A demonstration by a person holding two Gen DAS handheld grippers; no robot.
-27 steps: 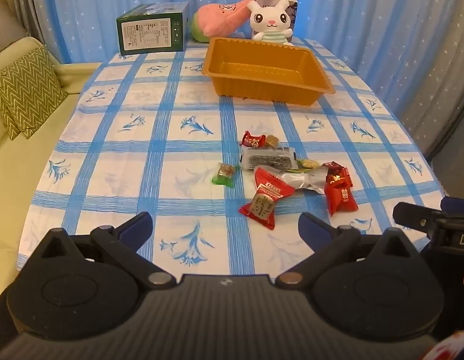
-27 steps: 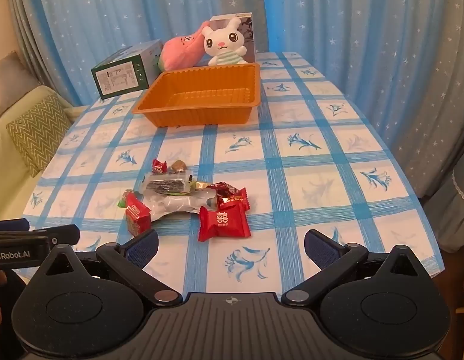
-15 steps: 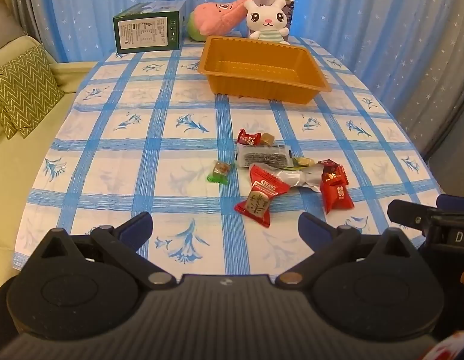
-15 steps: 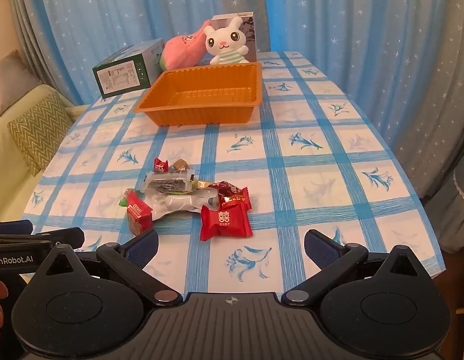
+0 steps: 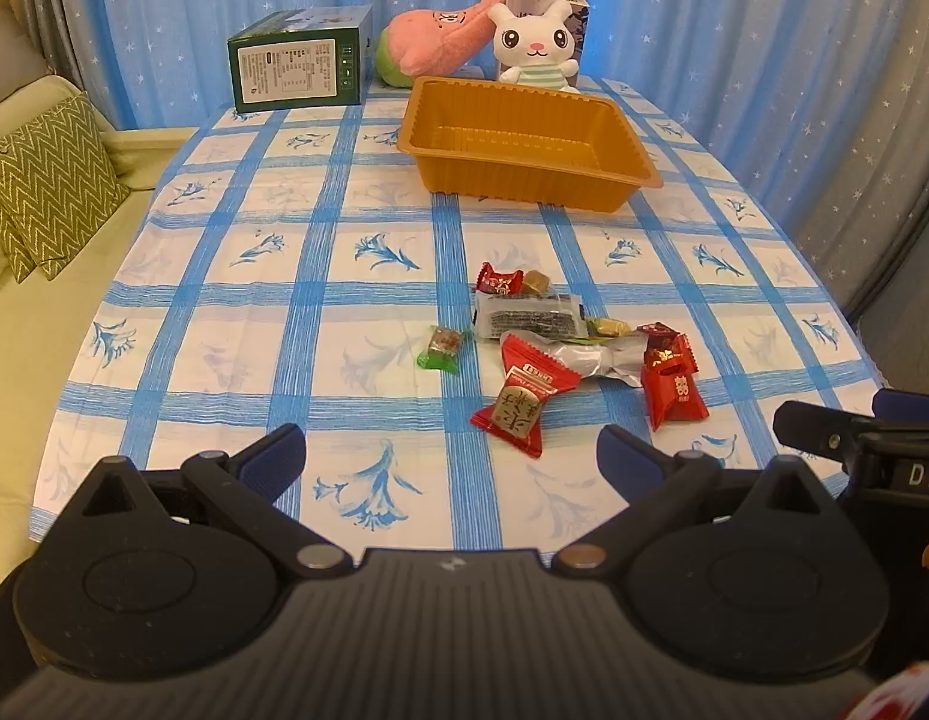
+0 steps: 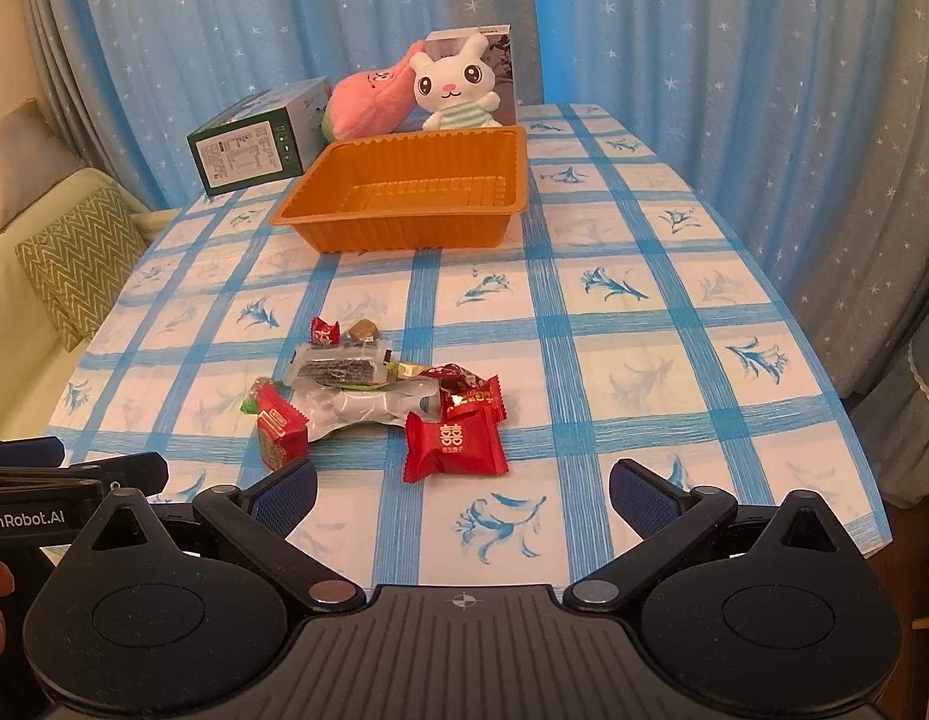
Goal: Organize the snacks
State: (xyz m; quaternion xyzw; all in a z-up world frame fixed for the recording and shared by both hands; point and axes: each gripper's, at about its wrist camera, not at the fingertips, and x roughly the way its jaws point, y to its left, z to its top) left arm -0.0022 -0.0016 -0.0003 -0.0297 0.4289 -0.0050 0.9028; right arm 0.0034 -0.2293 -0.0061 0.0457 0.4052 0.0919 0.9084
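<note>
Both the left hand-held gripper (image 5: 451,450) and right hand-held gripper (image 6: 462,483) stand apart, empty. Snacks (image 6: 380,396) lie on the surface, near the orange tray (image 6: 404,228). Approach one outer packet; avoid dragging neighbours.

Left gripper (image 5: 449,453) drawn back slightly from the orange tray (image 5: 527,141), then eased toward it again. Right gripper (image 6: 461,489) crept nearer the snack pile (image 6: 380,396). Nothing on the counter shifted.

The left tongs (image 6: 74,480) read "enRobot.AI"; the red candy packet (image 6: 453,443) bears "囍".
</note>
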